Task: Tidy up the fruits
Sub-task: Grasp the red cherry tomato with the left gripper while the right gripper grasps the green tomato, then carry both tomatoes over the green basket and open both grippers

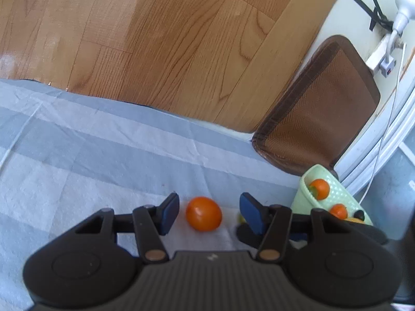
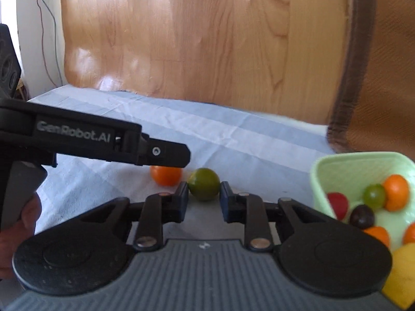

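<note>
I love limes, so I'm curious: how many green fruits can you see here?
2. One green fruit lies on the cloth between the fingers of the right gripper; the other sits in the basket beside an orange fruit. Others may hide underneath.

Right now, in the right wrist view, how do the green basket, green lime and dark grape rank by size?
1. green basket
2. green lime
3. dark grape
The gaps look too plain for nearness to upset.
</note>
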### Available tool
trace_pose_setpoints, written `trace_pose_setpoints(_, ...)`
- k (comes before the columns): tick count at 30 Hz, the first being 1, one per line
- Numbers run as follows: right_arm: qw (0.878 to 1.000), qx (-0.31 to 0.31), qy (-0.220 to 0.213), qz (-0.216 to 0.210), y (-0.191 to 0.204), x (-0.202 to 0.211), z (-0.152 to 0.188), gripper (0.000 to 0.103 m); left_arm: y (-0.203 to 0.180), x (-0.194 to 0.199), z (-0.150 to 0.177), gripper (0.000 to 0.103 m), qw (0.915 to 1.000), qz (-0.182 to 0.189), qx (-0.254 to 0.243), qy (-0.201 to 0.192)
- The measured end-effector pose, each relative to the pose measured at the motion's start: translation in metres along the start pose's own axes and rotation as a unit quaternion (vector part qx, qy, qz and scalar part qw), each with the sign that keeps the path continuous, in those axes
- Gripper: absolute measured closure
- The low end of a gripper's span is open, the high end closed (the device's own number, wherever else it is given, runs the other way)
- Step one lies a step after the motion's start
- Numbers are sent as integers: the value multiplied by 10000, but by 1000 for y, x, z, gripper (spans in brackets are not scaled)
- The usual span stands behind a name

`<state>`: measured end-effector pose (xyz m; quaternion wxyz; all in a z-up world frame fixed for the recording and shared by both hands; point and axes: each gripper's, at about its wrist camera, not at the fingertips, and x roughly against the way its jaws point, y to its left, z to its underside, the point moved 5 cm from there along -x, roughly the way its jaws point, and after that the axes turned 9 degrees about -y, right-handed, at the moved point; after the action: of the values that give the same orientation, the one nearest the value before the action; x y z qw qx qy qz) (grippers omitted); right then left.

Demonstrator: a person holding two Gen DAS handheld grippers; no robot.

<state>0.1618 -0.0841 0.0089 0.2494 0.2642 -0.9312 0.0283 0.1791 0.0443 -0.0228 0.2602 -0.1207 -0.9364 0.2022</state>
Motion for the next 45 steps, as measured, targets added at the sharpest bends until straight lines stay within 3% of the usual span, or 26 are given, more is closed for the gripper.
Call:
trace_pose_setpoints(3, 9999, -77, -105, 5, -3, 26, 10, 75, -8, -4, 6, 49, 9991, -206, -372, -32)
trace_pose_setpoints(5, 9998, -99, -154, 26, -3, 42, 18, 75, -16, -5, 10, 72, 9969, -417, -673, -4)
trace_pose_setpoints(9, 9994, -175, -279, 52, -1, 77, 33, 75, -29, 10, 22, 73, 9961, -346, -816, 36)
trace_pose_setpoints(18, 9981, -453, -368, 176, 1, 160, 77, 75, -93, 103, 95, 72, 9888, 565, -1374, 168)
trace_pose_setpoints(23, 9977, -437, -356, 387, 0, 173, 91, 74, -107, 115, 120, 71, 9851, 582, -1604, 198)
trace_pose_setpoints(26, 9975, -393, -373, 458, 3, 171, 89, 73, -111, 117, 124, 60, 9834, 479, -1740, 179)
trace_pose_setpoints(33, 9972, -376, -469, 442, 1, 182, 93, 60, -117, 129, 124, 55, 9810, 373, -1903, 63)
trace_pose_setpoints(36, 9975, -336, -479, 390, 2, 181, 94, 62, -121, 123, 127, 62, 9795, 391, -1969, 143)
trace_pose_setpoints(37, 9978, -320, -454, 365, 2, 180, 95, 75, -122, 120, 127, 66, 9788, 344, -2014, 131)
trace_pose_setpoints(38, 9978, -342, -461, 346, 1, 180, 95, 74, -123, 118, 126, 73, 9782, 311, -2047, 134)
trace_pose_setpoints(40, 9971, -439, -562, 269, -2, 182, 91, 74, -124, 113, 119, 73, 9803, 414, -1921, 203)
trace_pose_setpoints(45, 9907, -497, -1120, 597, -33, 189, 61, 74, -151, 95, 85, 73, 9820, 807, -1707, 86)
